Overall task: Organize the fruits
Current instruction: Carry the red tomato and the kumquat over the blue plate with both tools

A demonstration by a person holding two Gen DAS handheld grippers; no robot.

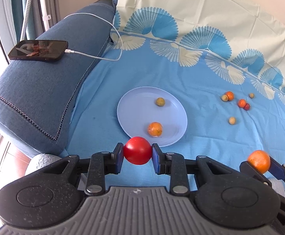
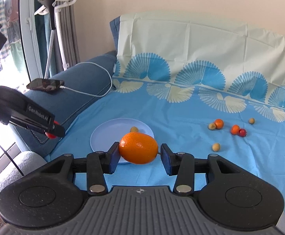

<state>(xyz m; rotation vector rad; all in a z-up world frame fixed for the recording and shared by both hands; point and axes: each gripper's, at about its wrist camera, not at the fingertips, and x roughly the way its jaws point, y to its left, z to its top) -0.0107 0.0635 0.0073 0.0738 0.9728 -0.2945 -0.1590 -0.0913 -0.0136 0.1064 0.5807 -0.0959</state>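
Round pale-blue plastic plate (image 1: 173, 135): laid on the blue patterned bedsheet (image 1: 211, 137), two fruits in it.
Six small loose fruits (image 1: 242, 103): scattered on the bedsheet, right of the plate.
Black phone (image 1: 38, 50): on the blue sofa armrest (image 1: 44, 98), left of the plate.

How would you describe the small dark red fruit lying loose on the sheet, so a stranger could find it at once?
Start at the pale blue plate on the blue bedsheet, then look right to the loose fruit. The dark red fruit touches a small orange fruit on that one's right. It is the only red piece lying on the sheet; the others are orange or yellowish.
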